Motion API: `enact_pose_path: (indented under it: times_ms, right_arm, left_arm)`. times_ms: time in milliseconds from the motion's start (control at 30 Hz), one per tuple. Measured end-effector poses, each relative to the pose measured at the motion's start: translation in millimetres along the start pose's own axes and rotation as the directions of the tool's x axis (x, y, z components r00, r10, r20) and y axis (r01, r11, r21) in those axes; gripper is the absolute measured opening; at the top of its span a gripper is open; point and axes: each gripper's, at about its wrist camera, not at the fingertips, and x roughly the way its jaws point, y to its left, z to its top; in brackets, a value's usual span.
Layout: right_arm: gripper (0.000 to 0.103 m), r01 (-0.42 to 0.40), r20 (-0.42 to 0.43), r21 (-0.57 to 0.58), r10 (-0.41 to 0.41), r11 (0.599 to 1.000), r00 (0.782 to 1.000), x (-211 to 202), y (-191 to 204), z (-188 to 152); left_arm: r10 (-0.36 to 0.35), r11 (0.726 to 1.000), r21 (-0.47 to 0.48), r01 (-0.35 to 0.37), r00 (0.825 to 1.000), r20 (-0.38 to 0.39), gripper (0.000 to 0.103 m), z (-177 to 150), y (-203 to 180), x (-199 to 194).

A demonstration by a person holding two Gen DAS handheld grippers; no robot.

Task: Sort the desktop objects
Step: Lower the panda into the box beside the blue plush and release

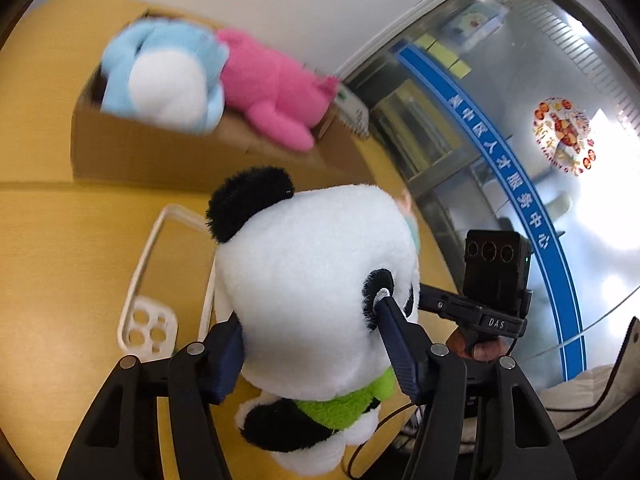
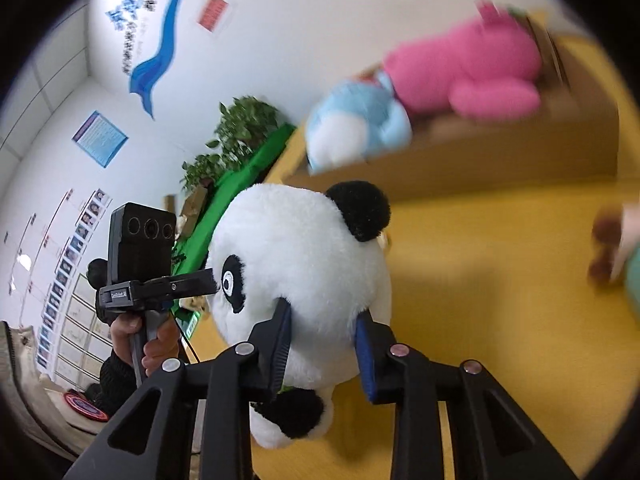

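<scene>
Fingers [image 1: 390,336] pinching panda plush [image 1: 316,264], both sides

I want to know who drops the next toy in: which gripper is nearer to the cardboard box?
Neither clearly. The left gripper and right gripper are both clamped on the panda plush's head, short of the cardboard box, which sits beyond the panda in both wrist views.

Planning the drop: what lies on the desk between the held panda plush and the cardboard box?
Bare yellow desktop, in both wrist views; the white phone case sits off to the side.
</scene>
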Motion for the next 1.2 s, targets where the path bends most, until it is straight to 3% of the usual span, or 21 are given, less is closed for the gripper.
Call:
enact_pose_path:
  times_ms: [133,267,367,467,533,567,633,700,800,900,933,967,1033,1100,1200]
  right_arm:
    - [0.025,0.062,0.069,-0.126,-0.053,0.990,0.996,-18.3,16.6,58.0]
    - [0.025,0.131,0.125,-0.220,-0.105,0.967,0.987,-27.8,22.9,137.3]
    - [0.025,0.174,0.117,-0.213,-0.151,0.962,0.982,-14.9,4.4,205.7]
    - [0.023,0.199,0.060,-0.142,-0.192,0.970,0.980,18.6,-35.6,251.6]
    - [0.020,0.229,0.000,-0.080,-0.229,0.970,0.973,48.9,-70.8,263.6]
    - [0.004,0.231,-0.028,-0.054,-0.233,0.971,0.972,61.1,-85.1,263.9]
    - [0.002,0.218,-0.086,-0.006,-0.218,0.976,0.972,89.6,-108.4,251.8]
    - [0.002,0.216,-0.126,0.028,-0.211,0.976,0.969,110.2,-125.2,241.1]
    - [0.002,0.227,-0.148,0.043,-0.219,0.973,0.964,119.5,-135.5,230.6]
    - [0.004,0.248,-0.106,-0.039,-0.251,0.968,0.962,108.4,-125.1,223.4]
    - [0.016,0.245,-0.082,-0.063,-0.250,0.967,0.965,102.5,-122.0,222.6]
    - [0.046,0.242,-0.058,-0.086,-0.248,0.966,0.967,96.5,-118.8,221.8]
    - [0.091,0.269,0.020,-0.113,-0.268,0.957,0.963,81.2,-120.2,224.5]
    - [0.091,0.296,0.063,-0.158,-0.289,0.942,0.955,74.1,-123.3,230.7]
    - [0.091,0.259,-0.005,-0.222,-0.267,0.940,0.964,94.0,-141.8,239.1]
  left_arm:
    - [0.012,0.997,0.075,-0.018,0.996,0.083,0.065,47.1,-27.1,-10.2]
    - [0.022,0.988,0.151,-0.041,0.992,0.128,0.065,115.0,-48.9,-8.1]
    - [0.051,0.982,0.174,-0.074,0.990,0.131,0.064,175.1,-54.0,6.9]
    - [0.105,0.981,0.149,-0.120,0.989,0.107,0.064,229.2,-39.1,37.8]
    - [0.143,0.982,0.116,-0.150,0.988,0.063,0.064,253.8,-15.5,67.7]
    - [0.163,0.981,0.100,-0.166,0.986,0.039,0.064,265.6,-3.5,83.2]
    - [0.190,0.980,0.075,-0.186,0.981,-0.043,0.052,270.5,20.0,121.1]
    - [0.199,0.979,0.068,-0.192,0.973,-0.119,0.052,267.2,38.0,154.9]
    - [0.250,0.966,0.099,-0.240,0.963,-0.103,0.053,259.5,40.0,159.7]
    - [0.265,0.961,0.100,-0.256,0.960,-0.090,0.055,260.1,41.0,152.3]
    - [0.274,0.958,0.113,-0.263,0.957,-0.091,0.057,259.2,39.8,151.0]
    - [0.280,0.955,0.123,-0.268,0.956,-0.087,0.059,258.6,38.3,149.6]
    - [0.294,0.948,0.149,-0.281,0.953,-0.072,0.061,258.1,32.3,146.8]
    - [0.304,0.942,0.168,-0.291,0.951,-0.055,0.065,257.8,30.4,147.1]
    - [0.293,0.944,0.165,-0.284,0.956,-0.031,0.072,256.7,29.6,146.9]
